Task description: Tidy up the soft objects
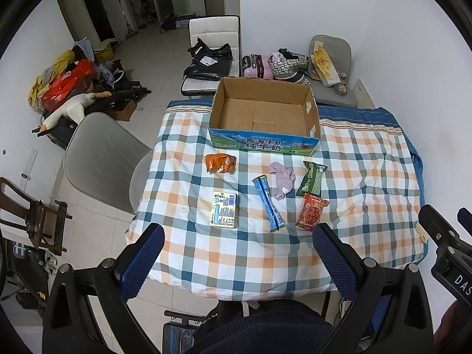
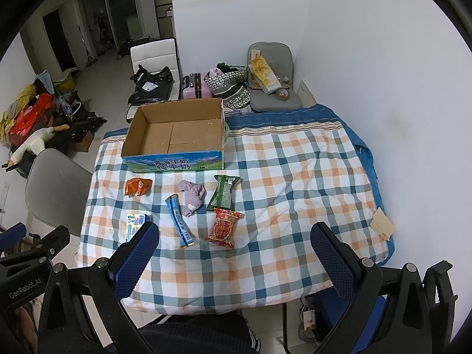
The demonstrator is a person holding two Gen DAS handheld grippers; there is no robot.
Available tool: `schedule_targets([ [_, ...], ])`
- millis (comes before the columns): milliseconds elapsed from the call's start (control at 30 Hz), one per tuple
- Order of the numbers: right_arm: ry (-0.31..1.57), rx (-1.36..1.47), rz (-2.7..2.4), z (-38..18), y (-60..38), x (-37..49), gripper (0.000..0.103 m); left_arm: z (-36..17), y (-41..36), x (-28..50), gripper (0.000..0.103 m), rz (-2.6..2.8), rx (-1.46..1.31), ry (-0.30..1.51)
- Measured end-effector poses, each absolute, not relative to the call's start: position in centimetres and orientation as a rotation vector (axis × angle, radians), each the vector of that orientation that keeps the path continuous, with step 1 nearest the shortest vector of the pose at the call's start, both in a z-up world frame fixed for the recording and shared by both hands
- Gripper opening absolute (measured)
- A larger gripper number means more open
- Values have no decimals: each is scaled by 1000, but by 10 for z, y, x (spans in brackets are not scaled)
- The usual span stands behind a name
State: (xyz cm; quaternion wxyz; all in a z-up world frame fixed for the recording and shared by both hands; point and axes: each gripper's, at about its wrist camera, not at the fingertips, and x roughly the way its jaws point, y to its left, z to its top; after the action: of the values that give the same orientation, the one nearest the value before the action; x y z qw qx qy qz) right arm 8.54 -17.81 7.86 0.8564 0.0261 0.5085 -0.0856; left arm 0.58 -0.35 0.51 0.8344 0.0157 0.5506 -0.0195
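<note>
Cardboard box (image 1: 265, 115) sits at the far middle of the plaid quilt (image 1: 368, 177), open, nothing inside; stiff walls, its front panel printed "青海牛奶 纯牛奶" on a blue mountain scene. 6 loose items lie on the quilt between the box and the grippers, none yet moved. Blue stick pack (image 1: 269, 203): long, thin, likely light and floppy at the ends, so pinch across the middle; print too small to read. Yellow-blue carton (image 1: 224, 209): flat, barcode up, probably the stiffest piece, grip across its short edges. Green snack packet (image 1: 311, 177) and red snack packet (image 1: 312, 211) touch end to end; both look like puffy slick film, best taken at a crimped seam; lettering unreadable. Orange snack packet (image 1: 220, 163): crumpled, lying apart to the left. Lilac cloth (image 1: 282, 179): bunched, very soft, will drape, so pinch the thickest fold. Left gripper (image 1: 238, 247) hovers over the near quilt edge, fingers spread wide, holding nothing. Right gripper (image 2: 234, 246) likewise spread and empty; "GenRobot.AI" reads on the other gripper's body in the right wrist view.
</note>
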Motion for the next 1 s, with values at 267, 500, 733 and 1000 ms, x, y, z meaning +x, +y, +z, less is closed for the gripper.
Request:
schedule_targets([
  [267,1063,50,-187,81,-183,82,103,9,-11,5,103,-44,36,1163],
  [500,1062,49,-189,79,-182,80,103,9,-11,4,103,-43,36,1163],
  [733,1057,50,-183,79,-185,79,103,8,-12,3,103,-41,37,1156],
  [1000,1053,53,-175,80,-186,78,103,15,-18,-6,103,-32,44,1122],
])
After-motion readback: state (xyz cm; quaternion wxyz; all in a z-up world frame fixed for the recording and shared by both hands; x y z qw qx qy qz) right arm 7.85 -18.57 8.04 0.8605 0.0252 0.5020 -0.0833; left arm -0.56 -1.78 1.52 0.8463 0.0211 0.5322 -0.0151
